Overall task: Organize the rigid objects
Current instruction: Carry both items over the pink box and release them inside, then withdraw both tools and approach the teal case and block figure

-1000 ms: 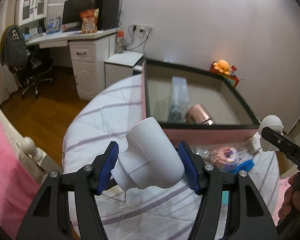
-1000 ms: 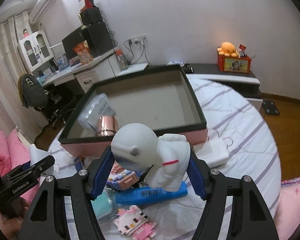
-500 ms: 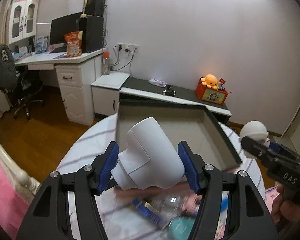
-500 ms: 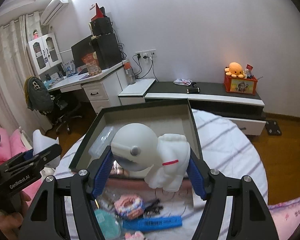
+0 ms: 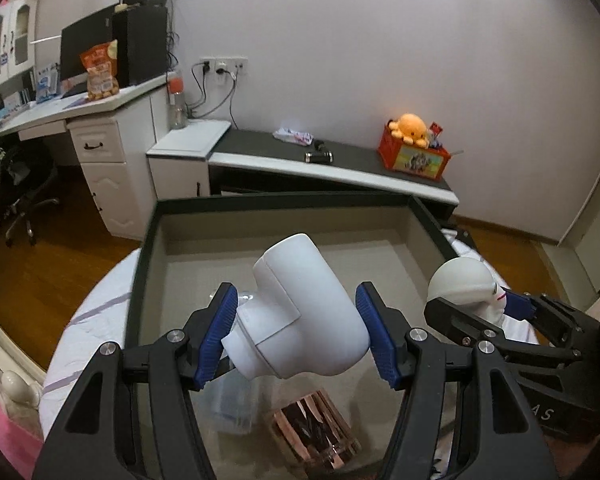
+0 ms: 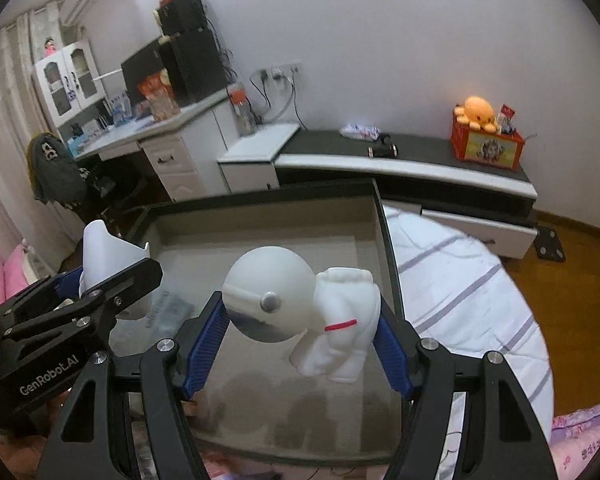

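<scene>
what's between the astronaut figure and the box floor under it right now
Nothing visible. The right gripper holds the astronaut figure over a bare stretch of the box floor; the clear case lies further left.

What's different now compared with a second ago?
Both hand-held grippers have carried their loads forward, from above the clutter on the bed to over the open box. The left still clamps the white device; the right still clamps the astronaut figure. Nothing was released.
</scene>
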`<act>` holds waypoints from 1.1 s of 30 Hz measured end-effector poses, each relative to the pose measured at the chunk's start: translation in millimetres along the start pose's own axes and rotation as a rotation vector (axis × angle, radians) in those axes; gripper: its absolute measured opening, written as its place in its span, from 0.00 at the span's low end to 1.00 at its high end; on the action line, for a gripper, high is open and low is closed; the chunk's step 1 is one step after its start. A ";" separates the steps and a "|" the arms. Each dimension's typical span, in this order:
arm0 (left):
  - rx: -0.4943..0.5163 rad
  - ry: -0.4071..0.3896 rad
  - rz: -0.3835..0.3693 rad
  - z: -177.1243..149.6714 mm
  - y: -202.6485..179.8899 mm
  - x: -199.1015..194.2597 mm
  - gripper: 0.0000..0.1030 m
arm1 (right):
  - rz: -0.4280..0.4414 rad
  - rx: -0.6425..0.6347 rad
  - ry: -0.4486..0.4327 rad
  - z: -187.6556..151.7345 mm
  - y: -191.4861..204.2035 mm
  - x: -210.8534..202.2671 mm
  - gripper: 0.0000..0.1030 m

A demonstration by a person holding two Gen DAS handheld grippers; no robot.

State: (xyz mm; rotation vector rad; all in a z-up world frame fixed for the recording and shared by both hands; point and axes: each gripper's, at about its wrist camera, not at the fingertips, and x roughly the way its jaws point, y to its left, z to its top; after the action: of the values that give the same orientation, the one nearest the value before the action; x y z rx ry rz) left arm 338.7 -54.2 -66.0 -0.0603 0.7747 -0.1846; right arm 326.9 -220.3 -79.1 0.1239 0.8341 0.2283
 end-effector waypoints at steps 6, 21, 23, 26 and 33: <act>0.040 -0.014 0.060 -4.9 -3.5 4.8 0.69 | -0.007 0.007 0.027 -3.2 -7.1 13.4 0.70; -0.037 -0.173 0.171 -18.3 26.6 -90.9 1.00 | -0.001 0.050 -0.081 -8.3 -1.1 -42.4 1.00; -0.041 -0.184 0.182 -23.8 29.9 -108.2 1.00 | 0.002 0.046 -0.103 -12.6 5.0 -58.4 1.00; -0.050 -0.187 0.200 -33.9 34.1 -130.5 1.00 | 0.002 0.054 -0.138 -21.8 12.1 -83.7 1.00; -0.068 -0.175 0.214 -59.4 39.2 -172.4 1.00 | -0.017 0.065 -0.192 -48.7 22.1 -137.1 1.00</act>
State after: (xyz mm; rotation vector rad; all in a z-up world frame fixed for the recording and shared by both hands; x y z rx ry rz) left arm 182.2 17.5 5.7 -0.0568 0.6080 0.0503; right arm 198.3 -232.1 -8.6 0.1966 0.6515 0.1701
